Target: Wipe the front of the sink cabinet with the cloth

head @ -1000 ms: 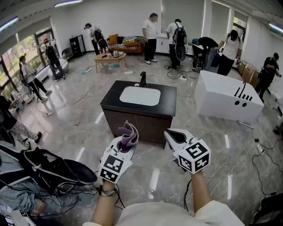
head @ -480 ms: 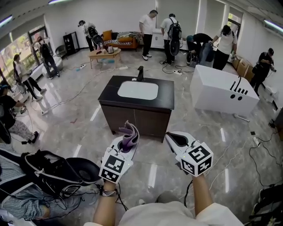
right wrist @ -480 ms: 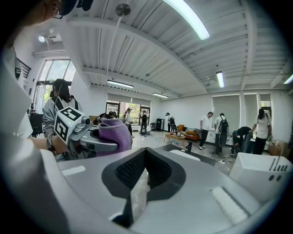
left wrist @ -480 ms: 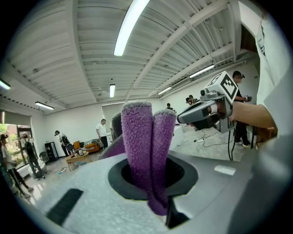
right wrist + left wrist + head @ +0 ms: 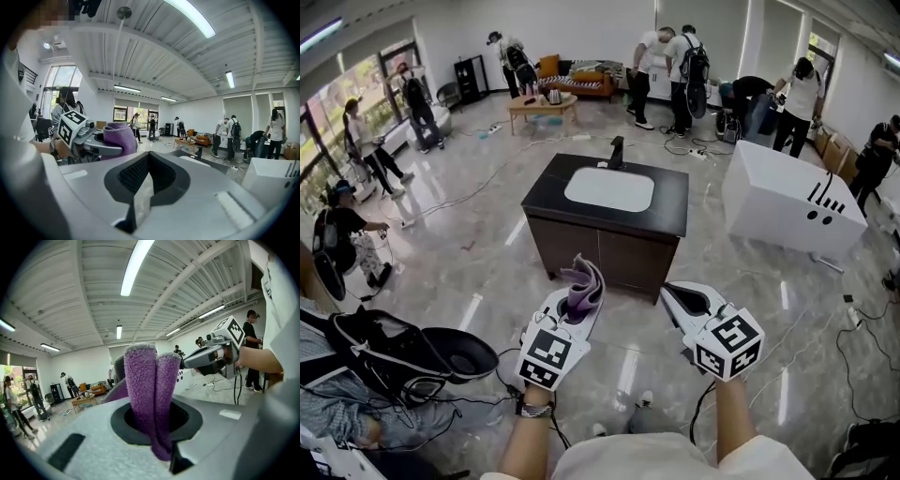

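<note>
Compared with the earlier frames, the sink cabinet [image 5: 602, 253] sits slightly further right in the head view. Both grippers are held side by side as before, short of its front and not touching it.

Left gripper [image 5: 154, 427]: jaws closed on the purple cloth [image 5: 146, 390]. The cloth is pinched between them and stands up out of the tips in two folded lobes, with a grey fold just behind. In the head view the cloth tops this gripper and lies directly ahead of the jaws, between them and the dark cabinet front, well apart from the doors.

Right gripper [image 5: 146, 176]: jaws brought together, with nothing between them. Beyond their tips lie the cabinet's black top and the faucet [image 5: 199, 153]. To the left of these jaws the left gripper appears with its marker cube and the cloth.

Cabinet: two dark doors face the grippers. The white basin [image 5: 609, 189] is set into the black top, on the far side from the jaws. A white block [image 5: 787, 214] stands on the floor beyond and to the right of the right jaws.
</note>
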A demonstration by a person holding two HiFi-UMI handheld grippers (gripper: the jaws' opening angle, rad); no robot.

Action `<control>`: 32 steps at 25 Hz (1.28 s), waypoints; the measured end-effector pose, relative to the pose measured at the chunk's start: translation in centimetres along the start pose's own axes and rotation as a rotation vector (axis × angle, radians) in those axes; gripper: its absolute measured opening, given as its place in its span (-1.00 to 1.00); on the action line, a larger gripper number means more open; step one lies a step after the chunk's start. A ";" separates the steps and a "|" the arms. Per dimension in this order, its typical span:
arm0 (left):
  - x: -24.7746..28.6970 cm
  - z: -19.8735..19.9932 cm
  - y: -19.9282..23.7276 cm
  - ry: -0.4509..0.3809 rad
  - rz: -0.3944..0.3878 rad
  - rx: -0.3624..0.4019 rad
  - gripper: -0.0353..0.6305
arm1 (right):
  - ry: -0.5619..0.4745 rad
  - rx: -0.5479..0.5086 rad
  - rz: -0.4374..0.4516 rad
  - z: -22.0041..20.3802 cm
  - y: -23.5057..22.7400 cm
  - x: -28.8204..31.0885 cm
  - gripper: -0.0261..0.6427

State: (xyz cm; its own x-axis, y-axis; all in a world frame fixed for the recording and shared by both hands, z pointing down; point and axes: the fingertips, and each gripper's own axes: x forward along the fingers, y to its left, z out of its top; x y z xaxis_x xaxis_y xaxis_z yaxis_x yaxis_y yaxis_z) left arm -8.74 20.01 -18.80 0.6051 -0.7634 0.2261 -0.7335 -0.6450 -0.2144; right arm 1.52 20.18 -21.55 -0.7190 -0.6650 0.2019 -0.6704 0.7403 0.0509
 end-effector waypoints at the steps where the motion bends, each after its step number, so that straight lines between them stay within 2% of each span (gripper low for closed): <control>1: 0.7 0.1 0.3 0.002 0.008 0.001 -0.74 | -0.006 -0.002 0.009 0.0 -0.7 0.4 -0.91; 7: 6.6 1.0 1.9 0.006 0.051 0.007 -0.74 | -0.042 -0.022 0.053 0.3 -7.1 2.2 -0.91; 13: 12.9 1.9 3.7 0.005 0.090 -0.002 -0.74 | -0.053 -0.058 0.050 0.5 -14.0 4.1 -0.91; 21: 18.9 1.8 5.8 0.022 0.116 -0.001 -0.74 | -0.036 -0.031 0.068 -1.2 -20.4 7.1 -0.90; 26: 21.4 0.4 8.9 0.028 0.140 -0.028 -0.74 | -0.041 -0.016 0.067 -1.6 -22.8 9.7 -0.90; 32: 24.9 -4.2 13.2 0.055 0.118 -0.050 -0.74 | -0.056 -0.001 0.027 -2.9 -25.1 14.5 -0.90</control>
State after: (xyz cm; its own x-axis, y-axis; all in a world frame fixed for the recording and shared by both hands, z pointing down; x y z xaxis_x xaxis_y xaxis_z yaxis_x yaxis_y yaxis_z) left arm -4.65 -7.33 -12.03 0.4970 -0.8296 0.2543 -0.8138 -0.5474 -0.1953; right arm 8.47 -7.76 -17.09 -0.7462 -0.6491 0.1478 -0.6503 0.7582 0.0469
